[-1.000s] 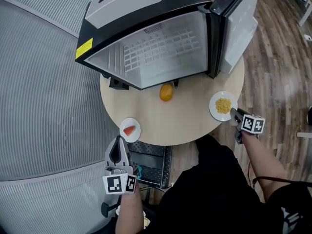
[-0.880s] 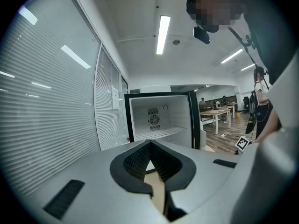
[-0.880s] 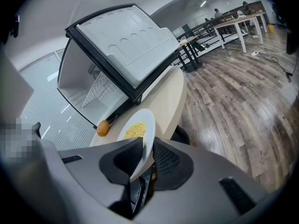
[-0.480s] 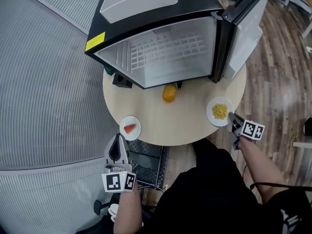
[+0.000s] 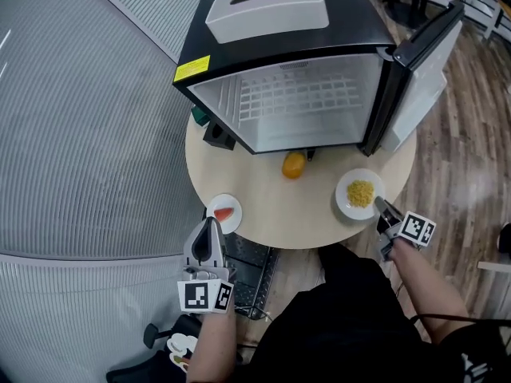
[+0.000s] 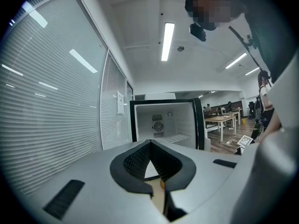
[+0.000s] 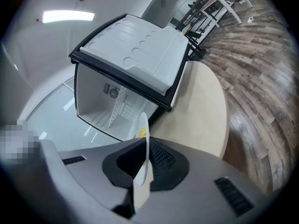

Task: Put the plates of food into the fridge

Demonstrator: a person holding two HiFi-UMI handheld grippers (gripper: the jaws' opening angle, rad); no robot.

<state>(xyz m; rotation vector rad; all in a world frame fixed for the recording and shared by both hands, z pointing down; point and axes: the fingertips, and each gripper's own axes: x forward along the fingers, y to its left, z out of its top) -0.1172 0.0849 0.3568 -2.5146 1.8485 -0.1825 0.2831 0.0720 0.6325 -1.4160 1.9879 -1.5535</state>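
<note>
Right hand-held gripper (image 5: 382,209) tight on plate (image 5: 344,203)

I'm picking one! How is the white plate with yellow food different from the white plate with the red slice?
The white plate with yellow food lies on the right; the white plate with the red slice lies on the left. The right gripper pinches the yellow-food plate; nothing holds the red-slice plate. Both are small and round.
</note>
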